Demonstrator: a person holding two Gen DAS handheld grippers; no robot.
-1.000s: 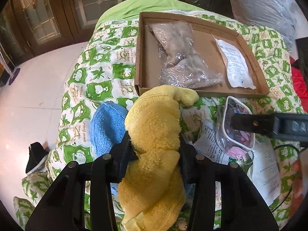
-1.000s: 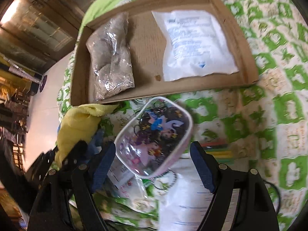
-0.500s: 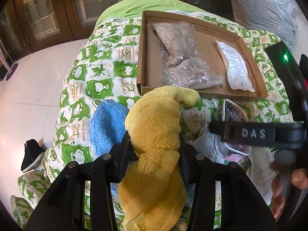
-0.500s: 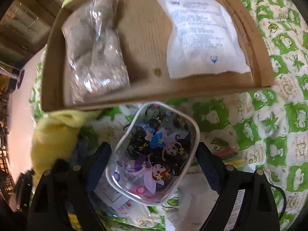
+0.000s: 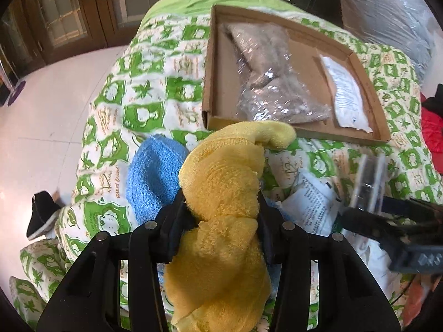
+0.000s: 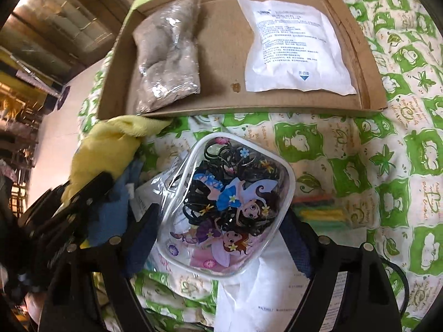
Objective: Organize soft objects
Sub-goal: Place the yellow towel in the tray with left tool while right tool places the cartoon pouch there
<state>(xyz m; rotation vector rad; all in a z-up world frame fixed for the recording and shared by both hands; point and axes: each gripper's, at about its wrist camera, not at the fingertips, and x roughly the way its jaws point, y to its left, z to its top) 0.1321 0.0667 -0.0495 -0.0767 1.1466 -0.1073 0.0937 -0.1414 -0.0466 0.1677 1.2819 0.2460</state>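
My left gripper (image 5: 220,207) is shut on a yellow towel (image 5: 224,182) and holds it just before the near edge of a cardboard tray (image 5: 210,63). A blue towel (image 5: 152,171) lies to its left on the bed. My right gripper (image 6: 221,221) is shut on a clear cartoon pouch (image 6: 229,202) filled with hair ties, lifted off the bed; it appears blurred at the right of the left wrist view (image 5: 368,185). The tray (image 6: 221,110) holds a grey bagged item (image 6: 169,55) and a white packet (image 6: 296,47).
The bed has a green and white patterned quilt (image 6: 401,138). White printed packets (image 5: 313,202) lie on it under the pouch. White tiled floor (image 5: 41,110) and a black shoe (image 5: 41,215) are to the left. A large plastic-wrapped bundle (image 5: 387,8) stands at the back right.
My right gripper has closed on the pouch and lifted it, swinging out to the right in the left wrist view. My left gripper and the yellow towel have stayed nearly still.
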